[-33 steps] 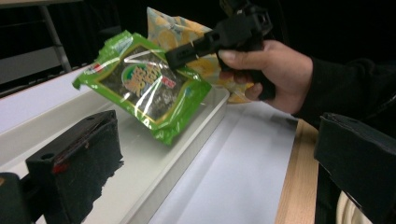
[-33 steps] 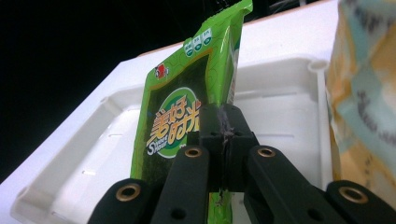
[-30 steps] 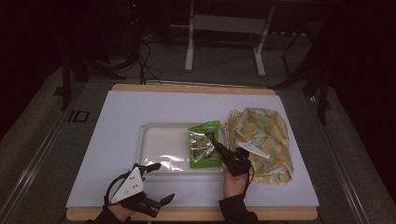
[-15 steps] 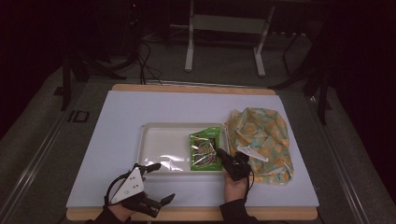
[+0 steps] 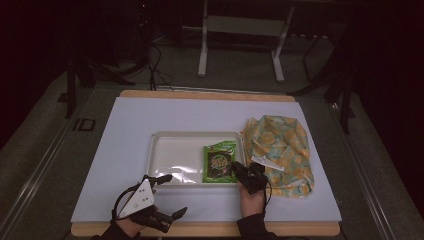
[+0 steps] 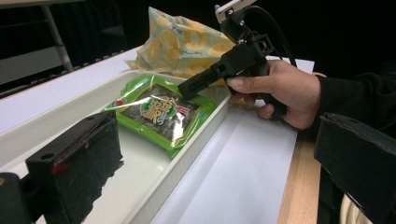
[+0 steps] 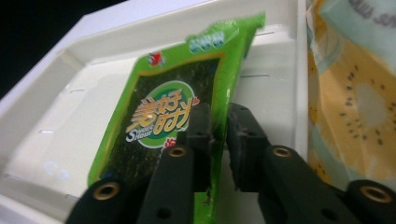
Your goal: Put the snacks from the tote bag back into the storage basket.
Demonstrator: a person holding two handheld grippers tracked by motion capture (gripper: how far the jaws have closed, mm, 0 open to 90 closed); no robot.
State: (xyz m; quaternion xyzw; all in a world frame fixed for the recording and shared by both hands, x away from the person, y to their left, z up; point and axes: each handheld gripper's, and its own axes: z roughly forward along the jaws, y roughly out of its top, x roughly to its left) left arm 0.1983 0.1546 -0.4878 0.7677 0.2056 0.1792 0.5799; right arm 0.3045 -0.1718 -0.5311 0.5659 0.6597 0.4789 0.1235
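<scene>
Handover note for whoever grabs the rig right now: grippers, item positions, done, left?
Right gripper: jaws have just been opening, a narrow gap now, with the green snack packet's right edge between them; pads look just off it.
Left gripper: open, holding nothing, at the near left corner of the white tray.
Packet lies flat in the tray's right end. Fruit-print bag lies on the table right of the tray.
Done: packet in tray.
Left: probably just withdraw the right gripper; check the bag for more items.

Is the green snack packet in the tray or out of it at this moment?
In. The green snack packet lies flat on the floor of the white tray, at its right end, beside the fruit-print bag.
</scene>
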